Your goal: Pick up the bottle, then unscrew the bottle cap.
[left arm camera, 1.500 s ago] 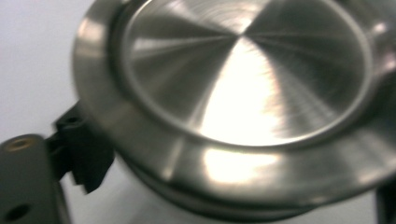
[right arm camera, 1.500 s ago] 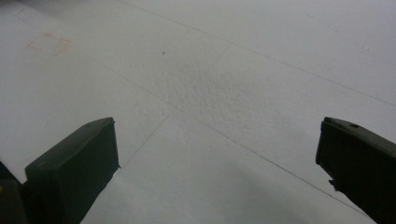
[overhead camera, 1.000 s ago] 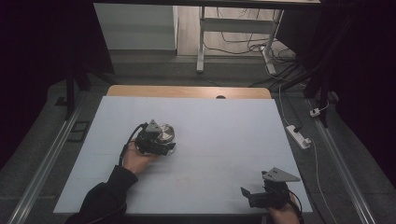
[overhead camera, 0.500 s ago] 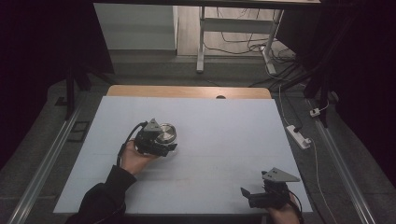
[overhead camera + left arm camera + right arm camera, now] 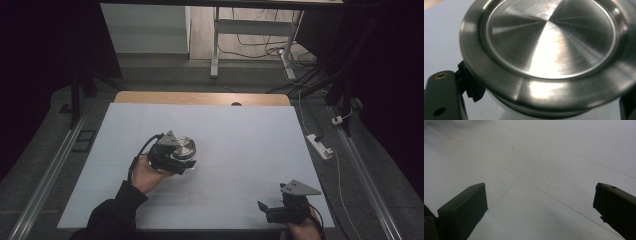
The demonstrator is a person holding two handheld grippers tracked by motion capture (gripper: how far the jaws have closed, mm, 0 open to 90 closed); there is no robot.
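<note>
Two hand-held grippers over a pale blue-grey surface (image 5: 240,130); the left one grips a container.

At the near right edge, the right gripper (image 5: 272,212) hovers over bare surface, its jaws spread wide with nothing between them. Farther in, left of centre, the left gripper (image 5: 182,162) has its jaws closed against the sides of a round container with a brushed stainless-steel lid (image 5: 549,47), holding it just under the lid's rim.

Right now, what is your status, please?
Left gripper shut on steel lidded pot. Right gripper open, empty, near table edge. Nothing in the way.
</note>
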